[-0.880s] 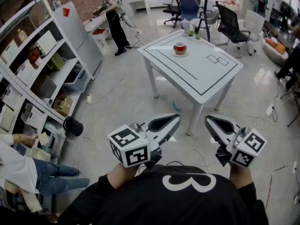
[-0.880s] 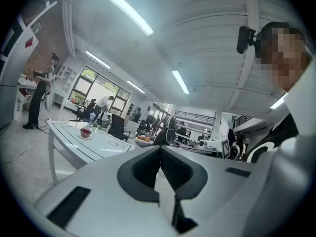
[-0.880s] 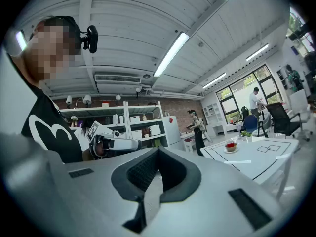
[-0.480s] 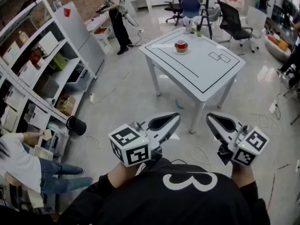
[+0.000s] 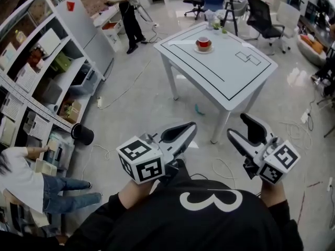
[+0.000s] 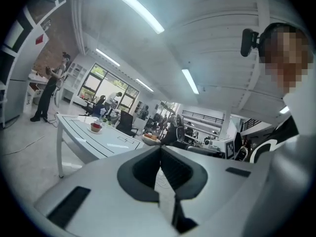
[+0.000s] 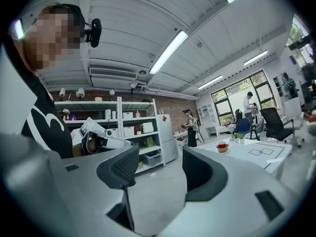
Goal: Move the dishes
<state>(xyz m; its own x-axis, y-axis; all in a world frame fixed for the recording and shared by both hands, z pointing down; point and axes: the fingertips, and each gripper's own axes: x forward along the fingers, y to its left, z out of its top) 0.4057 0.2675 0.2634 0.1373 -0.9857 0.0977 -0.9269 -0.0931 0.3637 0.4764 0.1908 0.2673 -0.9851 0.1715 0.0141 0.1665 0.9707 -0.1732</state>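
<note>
A red cup on a saucer [image 5: 203, 44] stands on the far side of a white table [image 5: 230, 80] marked with black lines, several steps ahead. The cup also shows small in the left gripper view [image 6: 96, 127] and the right gripper view [image 7: 222, 146]. Both grippers are held close to my chest, far short of the table. My left gripper [image 5: 189, 128] is shut and empty, its jaws meeting [image 6: 160, 154]. My right gripper [image 5: 241, 128] is open with nothing between its jaws [image 7: 160, 168].
Open shelving [image 5: 42, 82] with boxes runs along the left. A black bin [image 5: 82, 135] and a crouching person [image 5: 26, 179] are beside it. Another person [image 5: 128, 14] stands at the back. Office chairs [image 5: 261, 22] stand behind the table. Cables lie on the floor [image 5: 220, 166].
My right gripper's jaws have spread apart; they were together before. The left gripper stays shut. The view has shifted slightly, with the table a little higher in the frame.
</note>
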